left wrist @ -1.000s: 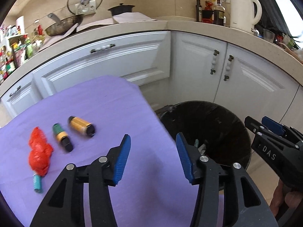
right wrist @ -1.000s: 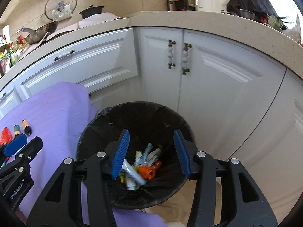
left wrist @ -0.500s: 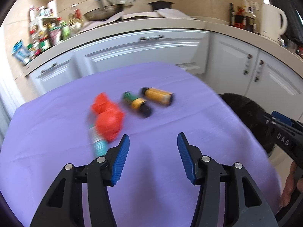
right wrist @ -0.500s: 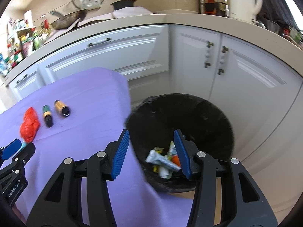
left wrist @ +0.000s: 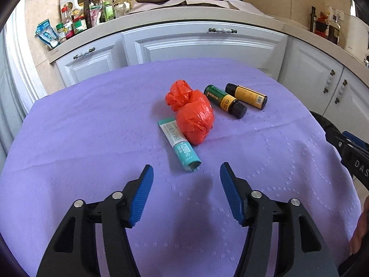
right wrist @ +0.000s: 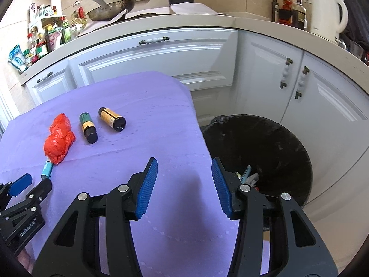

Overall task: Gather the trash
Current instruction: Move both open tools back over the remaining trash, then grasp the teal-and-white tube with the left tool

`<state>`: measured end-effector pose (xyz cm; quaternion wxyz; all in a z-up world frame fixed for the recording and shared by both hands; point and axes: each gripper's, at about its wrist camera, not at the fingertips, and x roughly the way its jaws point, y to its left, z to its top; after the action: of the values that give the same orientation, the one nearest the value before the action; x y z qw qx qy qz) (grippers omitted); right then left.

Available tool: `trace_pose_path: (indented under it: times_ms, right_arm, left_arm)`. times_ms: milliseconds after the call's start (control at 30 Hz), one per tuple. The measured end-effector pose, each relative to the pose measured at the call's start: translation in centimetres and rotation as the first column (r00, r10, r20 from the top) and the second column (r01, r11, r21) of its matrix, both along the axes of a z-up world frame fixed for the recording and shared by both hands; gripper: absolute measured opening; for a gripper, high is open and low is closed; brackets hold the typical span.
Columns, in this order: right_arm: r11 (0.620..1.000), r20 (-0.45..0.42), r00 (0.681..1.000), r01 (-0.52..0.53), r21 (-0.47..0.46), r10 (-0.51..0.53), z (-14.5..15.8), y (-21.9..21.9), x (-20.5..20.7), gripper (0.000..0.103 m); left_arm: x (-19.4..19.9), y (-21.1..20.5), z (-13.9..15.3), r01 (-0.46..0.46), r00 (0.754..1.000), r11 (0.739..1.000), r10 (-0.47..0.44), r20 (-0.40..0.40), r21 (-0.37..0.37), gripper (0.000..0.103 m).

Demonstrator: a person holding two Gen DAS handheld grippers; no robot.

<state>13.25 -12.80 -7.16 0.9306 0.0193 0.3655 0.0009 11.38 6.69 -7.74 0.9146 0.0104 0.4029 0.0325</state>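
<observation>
On the purple tablecloth lie a crumpled red plastic bag, a teal tube partly under it, a green-and-yellow bottle and a yellow bottle. My left gripper is open and empty, just short of the tube's near end. My right gripper is open and empty above the table's right edge, beside the black trash bin, which holds several discarded items. The bag, tube and both bottles also show in the right wrist view.
White kitchen cabinets curve behind the table. The counter carries jars and bottles, a pan and a white kettle. The left gripper's tip shows at the right view's left edge.
Both grippers swung left from the bin toward the table. The left gripper now faces the trash items close up; the right has moved from over the bin to the table's edge.
</observation>
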Motion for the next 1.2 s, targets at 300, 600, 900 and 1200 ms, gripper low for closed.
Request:
trace_pose_path:
  times_ms: [300,600,900,1200]
  right_arm:
    - [1.0,-0.004,1.0,-0.031,-0.005,0.031,0.1,1.0,1.0,0.048]
    - [0.997,-0.014,0.997,-0.077,-0.01,0.077,0.0,2.9,1.6,0.048]
    - [0.99,-0.005,0.991,-0.136,-0.033,0.136,0.5,5.9,2.0,0.048]
    - [0.983,-0.027,0.986,-0.168,-0.067,0.167,-0.1,7.7,5.0,0.048]
  left_arm:
    - [1.6,1.8,-0.9,-0.037,0.998,0.998,0.034,-0.058,-0.057,0.039]
    - [1.3,2.8,-0.8,-0.016,0.999,0.998,0.013,-0.044,-0.068,0.007]
    - [0.6,5.3,0.4,-0.06,0.998,0.998,0.06,0.013,-0.019,0.007]
    - [0.7,9.4,0.7,-0.143,0.989,0.99,0.143,0.028,0.001,0.007]
